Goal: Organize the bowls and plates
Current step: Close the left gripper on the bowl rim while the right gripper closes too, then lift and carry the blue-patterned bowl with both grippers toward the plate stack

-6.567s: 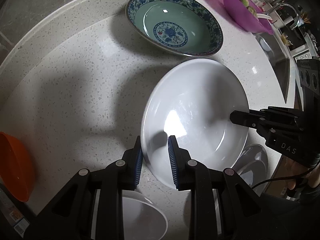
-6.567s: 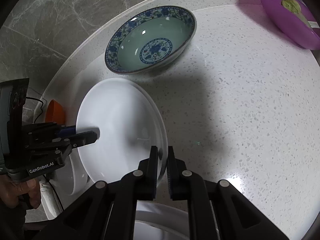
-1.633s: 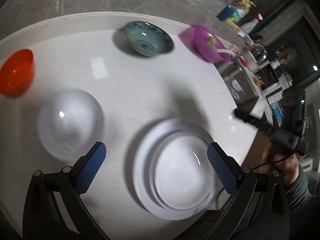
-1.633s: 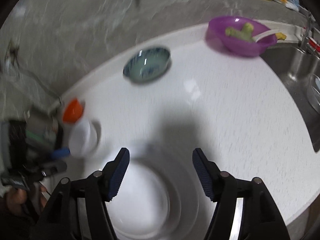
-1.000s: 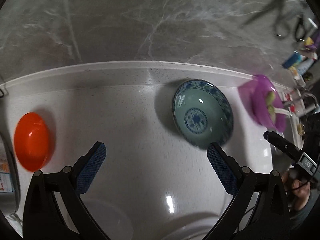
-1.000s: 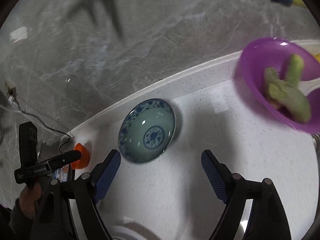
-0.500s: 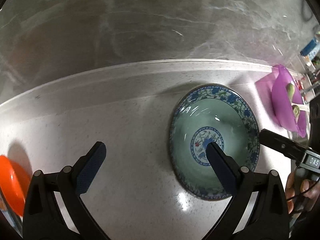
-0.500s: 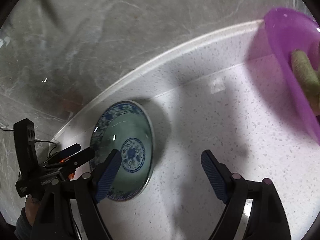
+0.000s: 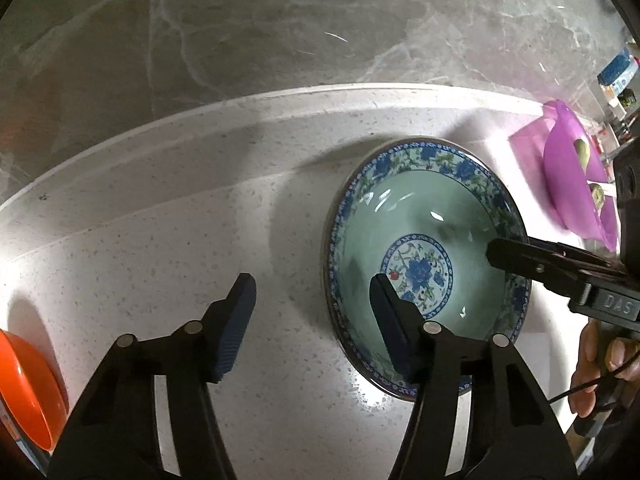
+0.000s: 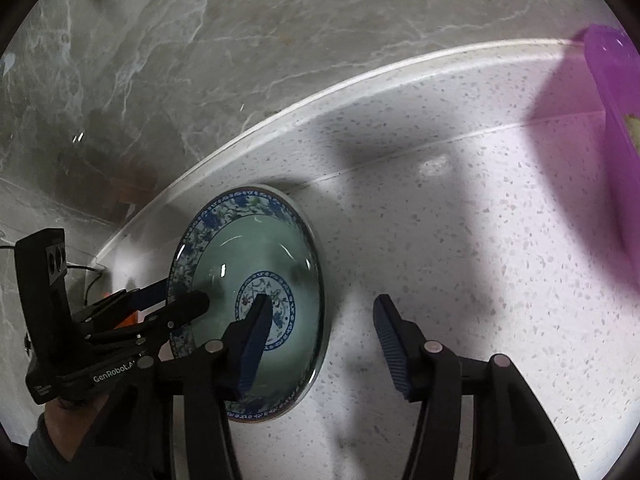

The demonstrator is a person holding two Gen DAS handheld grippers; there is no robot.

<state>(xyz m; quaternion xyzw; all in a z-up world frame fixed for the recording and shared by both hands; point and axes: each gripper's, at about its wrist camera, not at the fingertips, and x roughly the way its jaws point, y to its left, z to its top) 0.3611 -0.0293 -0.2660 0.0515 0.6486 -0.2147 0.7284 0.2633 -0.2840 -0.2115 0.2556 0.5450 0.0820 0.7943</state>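
A blue-and-white patterned bowl with a pale green inside stands upright on the white speckled counter. My left gripper straddles its left rim, with one finger inside the bowl and one outside. The jaws are closing, and the pads are still clear of the rim. My right gripper straddles the opposite rim of the bowl the same way, also closing with a gap at the pads. Each wrist view shows the other tool: the right gripper and the left gripper.
An orange bowl sits at the counter's left end. A purple bowl holding green food stands to the right, also showing as the purple bowl. A grey marble wall rises right behind the counter. A hand holds the right tool.
Both grippers have come down closer to the patterned bowl, and their jaws have narrowed from wide open. Each now has a rim of the bowl between its fingers.
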